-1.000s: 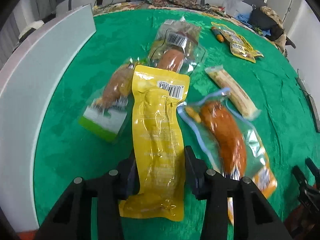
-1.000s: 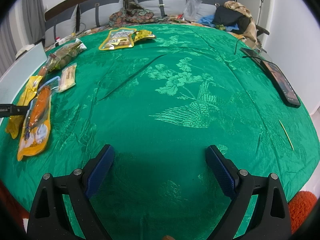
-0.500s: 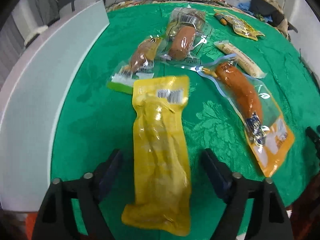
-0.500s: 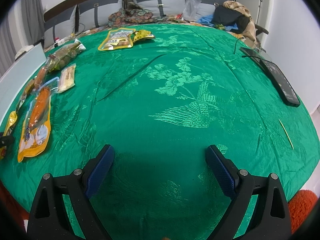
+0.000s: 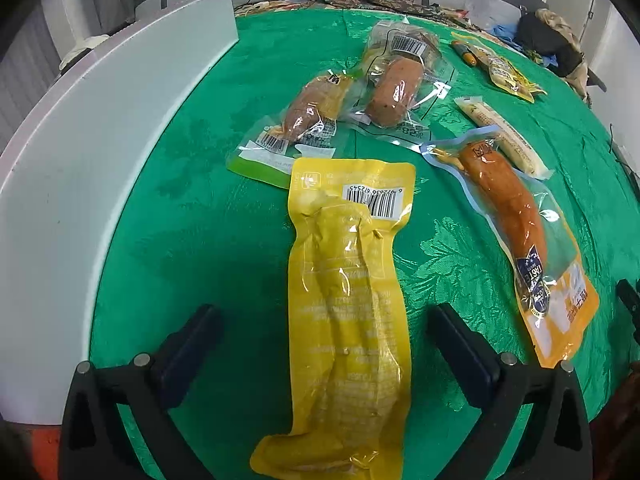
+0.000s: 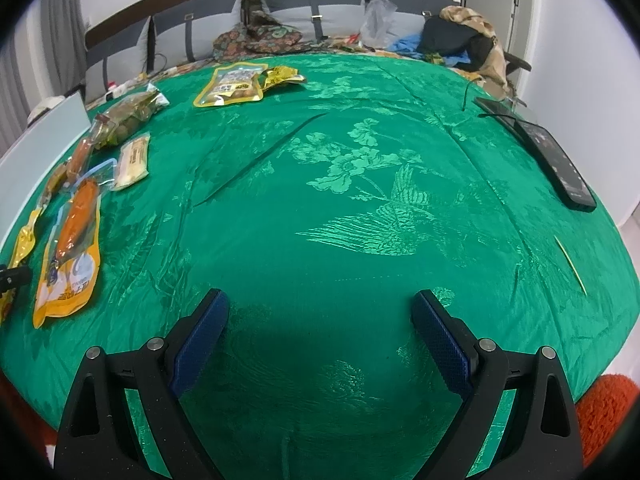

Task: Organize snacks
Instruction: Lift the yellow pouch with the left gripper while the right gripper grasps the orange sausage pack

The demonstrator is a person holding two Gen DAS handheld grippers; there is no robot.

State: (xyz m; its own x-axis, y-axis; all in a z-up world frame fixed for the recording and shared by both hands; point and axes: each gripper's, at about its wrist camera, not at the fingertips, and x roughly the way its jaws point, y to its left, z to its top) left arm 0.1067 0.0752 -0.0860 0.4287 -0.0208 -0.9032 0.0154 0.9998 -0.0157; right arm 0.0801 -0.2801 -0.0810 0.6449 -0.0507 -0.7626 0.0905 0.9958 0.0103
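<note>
A: Left gripper (image 5: pixel 320 332)?
B: Jaws just swung wide; yellow pouch (image 5: pixel 352 280) lies loose between them on the green cloth (image 5: pixel 200 240).
A: Right gripper (image 6: pixel 320 320)?
B: Wide open too, nothing between. Orange sausage pack (image 5: pixel 516 220) lies further out.

place: home, likely a bedroom | evidence: bed (image 6: pixel 360 208) covered by green brocade spread; padded headboard (image 6: pixel 312 4) seen behind; clothes (image 6: pixel 464 36) and bags piled at the far edge; phone (image 6: pixel 556 160) laid on spread
</note>
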